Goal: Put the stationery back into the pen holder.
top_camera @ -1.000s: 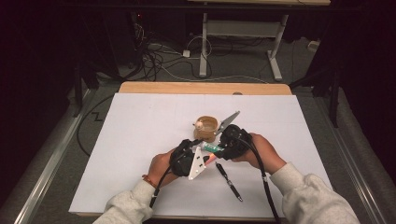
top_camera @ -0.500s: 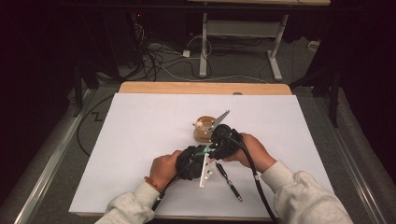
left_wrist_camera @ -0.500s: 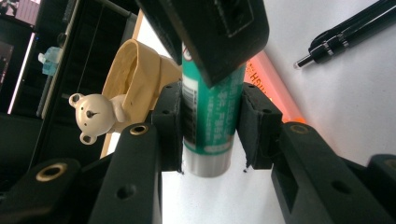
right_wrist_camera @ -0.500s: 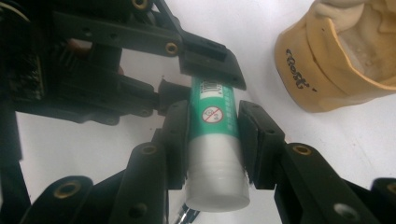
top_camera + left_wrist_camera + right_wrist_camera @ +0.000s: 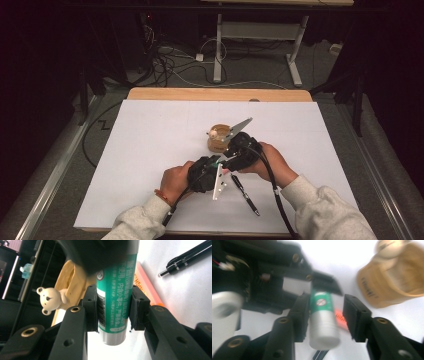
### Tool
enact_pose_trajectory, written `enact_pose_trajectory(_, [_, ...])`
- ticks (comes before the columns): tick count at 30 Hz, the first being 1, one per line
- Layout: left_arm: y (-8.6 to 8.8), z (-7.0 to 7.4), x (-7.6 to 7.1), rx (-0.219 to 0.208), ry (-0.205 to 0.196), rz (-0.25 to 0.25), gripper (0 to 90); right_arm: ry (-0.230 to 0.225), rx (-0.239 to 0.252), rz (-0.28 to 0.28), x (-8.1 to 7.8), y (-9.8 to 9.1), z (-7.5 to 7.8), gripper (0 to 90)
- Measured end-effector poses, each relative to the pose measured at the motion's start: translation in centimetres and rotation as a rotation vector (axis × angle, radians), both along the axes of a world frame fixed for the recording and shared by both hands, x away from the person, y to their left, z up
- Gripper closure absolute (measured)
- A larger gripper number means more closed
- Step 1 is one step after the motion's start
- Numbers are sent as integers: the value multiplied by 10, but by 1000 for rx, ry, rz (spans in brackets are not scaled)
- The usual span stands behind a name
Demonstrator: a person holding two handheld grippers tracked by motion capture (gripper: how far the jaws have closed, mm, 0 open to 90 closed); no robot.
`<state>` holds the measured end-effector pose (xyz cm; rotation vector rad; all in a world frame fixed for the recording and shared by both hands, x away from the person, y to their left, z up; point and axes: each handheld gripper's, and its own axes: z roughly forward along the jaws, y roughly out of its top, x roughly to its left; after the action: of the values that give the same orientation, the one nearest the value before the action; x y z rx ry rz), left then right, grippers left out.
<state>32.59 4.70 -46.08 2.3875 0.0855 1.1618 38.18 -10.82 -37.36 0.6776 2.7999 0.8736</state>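
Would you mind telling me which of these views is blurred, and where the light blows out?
Right gripper view: motion-blurred throughout, the green tube and wooden holder smeared, the table white-hot. Left gripper view: sharp on the tube's print, the paper behind the pen overexposed. High view: evenly lit white sheet, dark surroundings.

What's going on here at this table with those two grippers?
A person at a white-covered table works a gripper in each hand. The left gripper is clamped on a green tube with a silver end. The right gripper has just been opening: the tube's silver end sits between its jaws, with a gap on one side. A wooden holder with a small bear figure stands just beyond, and a black pen lies near the right hand.
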Motion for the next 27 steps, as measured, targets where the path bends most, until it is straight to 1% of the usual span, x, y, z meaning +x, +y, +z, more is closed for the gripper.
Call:
enact_pose_trajectory(1, [3, 2, 1, 2, 14, 4, 631, -67, 64, -45, -5, -11, 9, 510])
enact_pose_trajectory(3, [5, 2, 2, -6, 17, 8, 631, -128, 123, -84, -9, -24, 16, 488])
enact_pose_trajectory(4, [6, 2, 3, -34, 26, 12, 631, -128, 123, -84, -9, -24, 16, 488])
enact_pose_trajectory(5, [8, 3, 4, -53, 34, 11, 631, -169, 144, -106, -12, -32, 18, 482])
enact_pose_trajectory(6, [9, 2, 5, -69, 37, 13, 631, -228, 184, -135, -17, -46, 20, 475])
enact_pose_trajectory(7, [10, 3, 5, -68, 39, 17, 631, -272, 203, -156, -20, -54, 20, 476])
enact_pose_trajectory(8, [10, 3, 6, -79, 38, 22, 631, -326, 221, -178, -23, -61, 18, 476])
enact_pose_trajectory(9, [11, 2, 7, -107, 47, 22, 631, -326, 221, -178, -23, -61, 18, 476])
enact_pose_trajectory(10, [12, 2, 8, -132, 59, 22, 631, -372, 236, -197, -26, -68, 16, 476])
enact_pose_trajectory(11, [12, 2, 9, -133, 60, 25, 631, -409, 258, -217, -29, -77, 12, 476])
enact_pose_trajectory(13, [14, 2, 11, -151, 80, 24, 631, -428, 269, -247, -30, -88, 3, 472])
enact_pose_trajectory(15, [15, 2, 12, -173, 92, 28, 631, -439, 280, -255, -32, -99, -7, 454])
enact_pose_trajectory(16, [16, 2, 13, -193, 102, 27, 631, -455, 288, -272, -34, -104, -12, 453])
enact_pose_trajectory(18, [18, 2, 15, -231, 117, 26, 632, -466, 294, -292, -36, -112, -22, 428])
enact_pose_trajectory(20, [20, 3, 17, -271, 141, 23, 631, -480, 305, -326, -39, -121, -32, 428])
enact_pose_trajectory(23, [22, 5, 20, -323, 178, 14, 631, -490, 315, -351, -43, -132, -45, 415])
enact_pose_trajectory(24, [23, 5, 21, -338, 189, 8, 631, -496, 310, -354, -45, -135, -49, 405])
enact_pose_trajectory(26, [25, 8, 23, -382, 220, -3, 632, -501, 316, -370, -48, -141, -56, 383])
enact_pose_trajectory(27, [26, 9, 24, -401, 227, -7, 632, -499, 323, -379, -49, -143, -59, 374])
